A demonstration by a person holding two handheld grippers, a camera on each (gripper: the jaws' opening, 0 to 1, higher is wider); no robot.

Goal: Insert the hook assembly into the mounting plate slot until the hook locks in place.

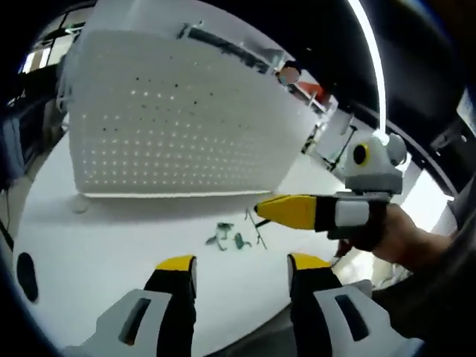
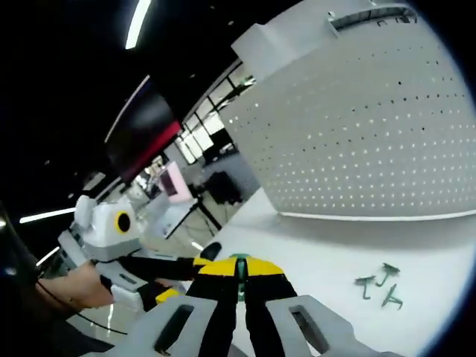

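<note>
Right fingers (image 2: 239, 269) pinch a green hook; left fingers (image 1: 242, 262) wide; pegboard (image 1: 171, 119) stands upright.

Looks like an open-plan lab or workshop: white tabletop (image 1: 111, 245) with a big perforated pegboard (image 1: 171, 126) standing on it, long ceiling light strips (image 2: 138, 22), more desks and tall windows (image 2: 216, 97) far behind.

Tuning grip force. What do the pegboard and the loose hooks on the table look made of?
Pegboard: white, matte, rigid sheet with regular holes, probably painted metal or plastic; can't tell which.
Hooks: thin, bent, dark green pieces, looks like coated wire or moulded plastic; too small to settle.
</note>
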